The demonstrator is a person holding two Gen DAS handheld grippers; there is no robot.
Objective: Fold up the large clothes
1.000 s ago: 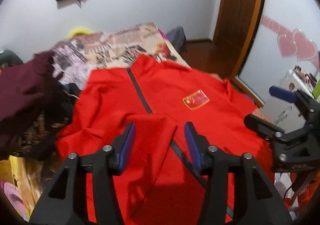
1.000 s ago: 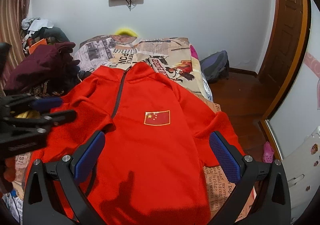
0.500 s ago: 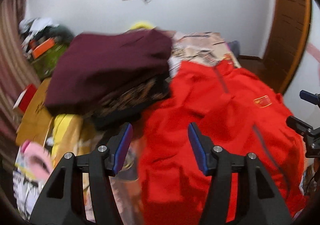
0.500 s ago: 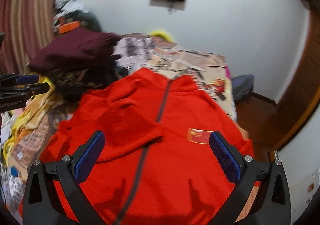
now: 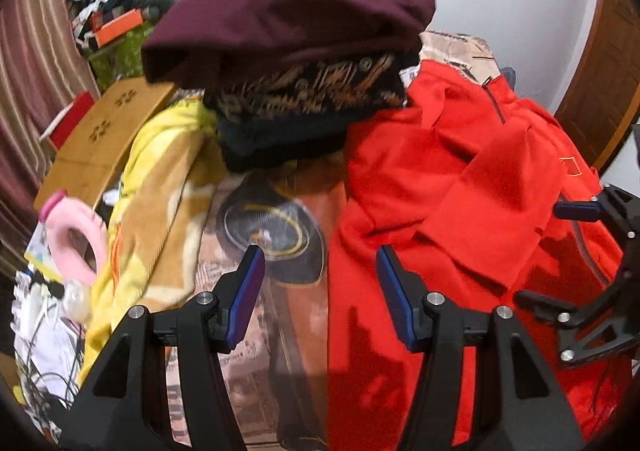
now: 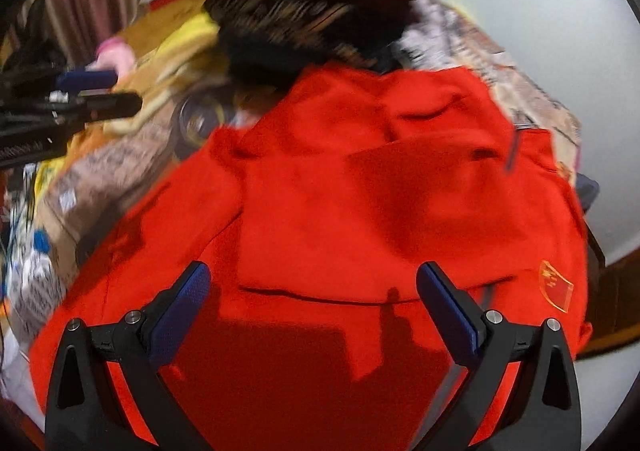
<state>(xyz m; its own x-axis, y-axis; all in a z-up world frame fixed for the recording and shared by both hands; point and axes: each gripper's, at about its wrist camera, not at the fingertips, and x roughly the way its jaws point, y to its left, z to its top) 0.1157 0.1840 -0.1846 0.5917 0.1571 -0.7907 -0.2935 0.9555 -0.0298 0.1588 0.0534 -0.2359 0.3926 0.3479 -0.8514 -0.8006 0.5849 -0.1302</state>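
One bed (image 5: 256,383) carries everything in view; its cover is printed like newspaper. The red jacket (image 5: 440,211) lies spread over the right half of the bed, front side up, with its zipper (image 5: 494,105) running from the collar toward the far end. One sleeve (image 5: 492,207) is folded across the chest. A small flag patch (image 6: 556,285) sits on the chest on the side nearer the bed's right edge.

A pile of clothes (image 5: 296,63) stands at the far left of the bed, touching the jacket's shoulder; a maroon garment (image 5: 280,19) is on top and a dark patterned one lies under it. A yellow blanket (image 5: 160,187) runs along the left edge of the bed. A pink ring-shaped cushion (image 5: 74,239) lies just beside it, near the left corner.

The left tool (image 5: 320,291) hangs above the bed at the jacket's left edge, fingers spread, holding nothing. The right tool (image 6: 312,311) hangs above the jacket's lower chest, just below the folded sleeve's cuff, fingers spread wide, holding nothing. The right wrist view is motion-blurred.
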